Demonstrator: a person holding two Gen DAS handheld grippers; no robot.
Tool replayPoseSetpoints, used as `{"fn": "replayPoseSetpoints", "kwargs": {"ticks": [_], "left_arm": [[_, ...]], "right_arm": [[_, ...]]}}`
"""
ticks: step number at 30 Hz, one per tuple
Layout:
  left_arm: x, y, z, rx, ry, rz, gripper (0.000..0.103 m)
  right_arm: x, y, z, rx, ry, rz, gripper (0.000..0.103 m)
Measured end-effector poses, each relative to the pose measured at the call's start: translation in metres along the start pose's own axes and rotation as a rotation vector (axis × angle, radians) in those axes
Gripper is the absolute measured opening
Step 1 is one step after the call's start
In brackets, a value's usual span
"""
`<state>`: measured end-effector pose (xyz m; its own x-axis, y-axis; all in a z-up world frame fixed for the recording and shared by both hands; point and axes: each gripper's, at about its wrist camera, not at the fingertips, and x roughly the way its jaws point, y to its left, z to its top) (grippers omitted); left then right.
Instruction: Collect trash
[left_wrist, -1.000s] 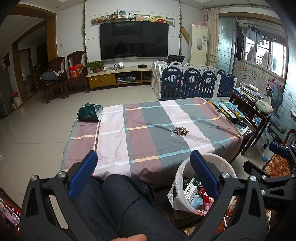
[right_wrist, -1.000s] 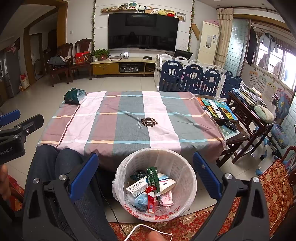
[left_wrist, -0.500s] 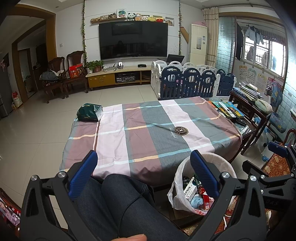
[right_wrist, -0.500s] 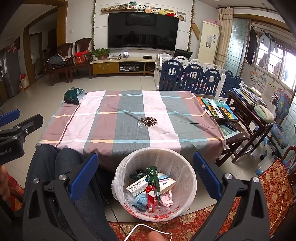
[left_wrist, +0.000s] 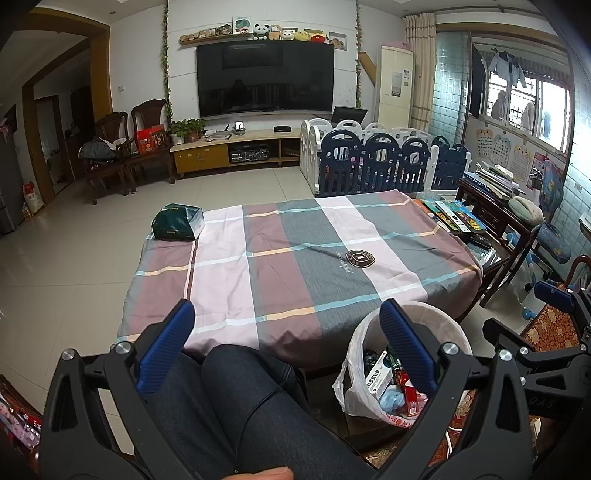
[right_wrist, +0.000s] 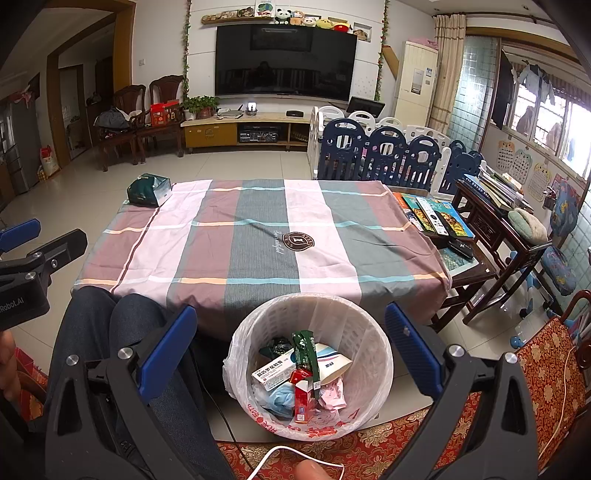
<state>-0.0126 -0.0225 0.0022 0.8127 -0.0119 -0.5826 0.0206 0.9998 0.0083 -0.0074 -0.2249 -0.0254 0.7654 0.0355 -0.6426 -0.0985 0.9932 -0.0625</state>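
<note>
A white bag-lined trash bin (right_wrist: 365, 325) stands on the floor at the near edge of the cloth-covered table (right_wrist: 258, 236). Inside lie a white medicine box (right_wrist: 275, 373), a green wrapper (right_wrist: 304, 347), a red carton and crumpled paper. My right gripper (right_wrist: 288, 328) hangs open just above the bin, nothing between its blue pads. In the left wrist view the bin (left_wrist: 439, 317) sits low right. My left gripper (left_wrist: 284, 321) is open over the person's knees (left_wrist: 236, 387), empty. A dark green tissue pack (left_wrist: 177, 223) rests on the table's far left corner.
Books (right_wrist: 432, 214) and a remote lie on a dark side table right of the cloth. A blue and white playpen fence (right_wrist: 380, 155) stands behind the table. A red patterned rug (right_wrist: 543, 369) and a white cable (right_wrist: 280, 450) lie near the bin. Tiled floor spreads left.
</note>
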Motion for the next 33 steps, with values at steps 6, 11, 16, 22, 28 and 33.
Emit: {"fn": "replayPoseSetpoints", "kwargs": {"ticks": [6, 11, 16, 22, 28, 33], "left_arm": [[0.000, 0.000, 0.001, 0.000, 0.000, 0.000, 0.100], [0.000, 0.000, 0.000, -0.001, 0.000, -0.004, 0.100], [-0.002, -0.006, -0.006, 0.013, -0.008, -0.012, 0.100], [-0.004, -0.007, -0.005, 0.022, -0.014, -0.017, 0.100], [0.000, -0.004, -0.004, 0.015, 0.007, -0.010, 0.100], [0.019, 0.005, 0.000, 0.006, 0.004, 0.004, 0.100]], "right_arm": [[0.000, 0.000, 0.000, 0.000, 0.000, 0.000, 0.099], [0.000, 0.001, 0.000, 0.000, 0.001, 0.000, 0.099], [0.000, 0.000, 0.000, 0.000, 0.000, 0.000, 0.099], [0.000, 0.000, 0.000, 0.001, 0.001, 0.000, 0.099], [0.001, -0.001, 0.000, 0.002, 0.001, 0.001, 0.099], [0.014, -0.004, -0.005, 0.033, 0.001, 0.026, 0.099]]}}
